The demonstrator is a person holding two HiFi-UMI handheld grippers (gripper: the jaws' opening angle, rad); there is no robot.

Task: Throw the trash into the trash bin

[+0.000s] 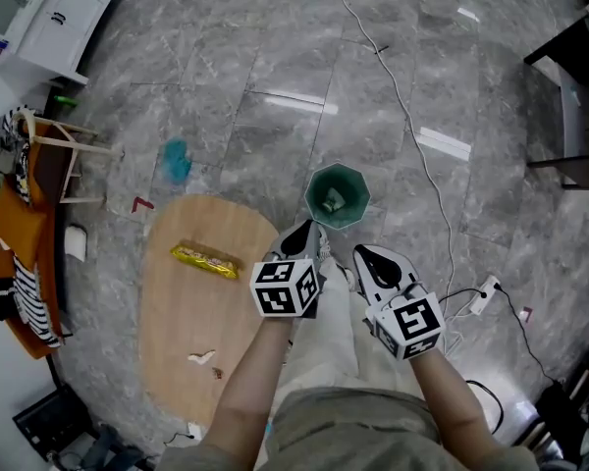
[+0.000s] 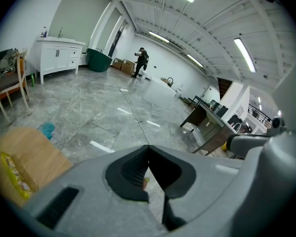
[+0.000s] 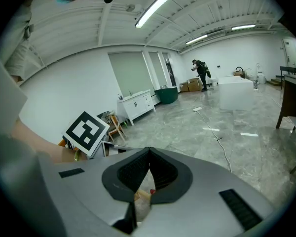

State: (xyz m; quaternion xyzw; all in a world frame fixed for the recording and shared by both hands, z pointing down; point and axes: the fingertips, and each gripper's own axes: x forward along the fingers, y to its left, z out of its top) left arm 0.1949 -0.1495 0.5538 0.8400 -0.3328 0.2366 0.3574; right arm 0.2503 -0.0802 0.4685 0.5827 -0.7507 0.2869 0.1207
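Head view: left gripper (image 1: 299, 234) and right gripper (image 1: 369, 257) hover side by side, just beside the green trash bin (image 1: 337, 196) on the floor. Both sets of fingers are closed tip to tip. A yellow snack wrapper (image 1: 206, 260) lies on the wooden desk (image 1: 177, 312), apart from the bin.

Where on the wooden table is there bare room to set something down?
Two bare patches on the wooden table: the far end beyond the yellow wrapper, and the middle stretch between wrapper and the small scraps. Its right edge is crowded by the left gripper and forearm.
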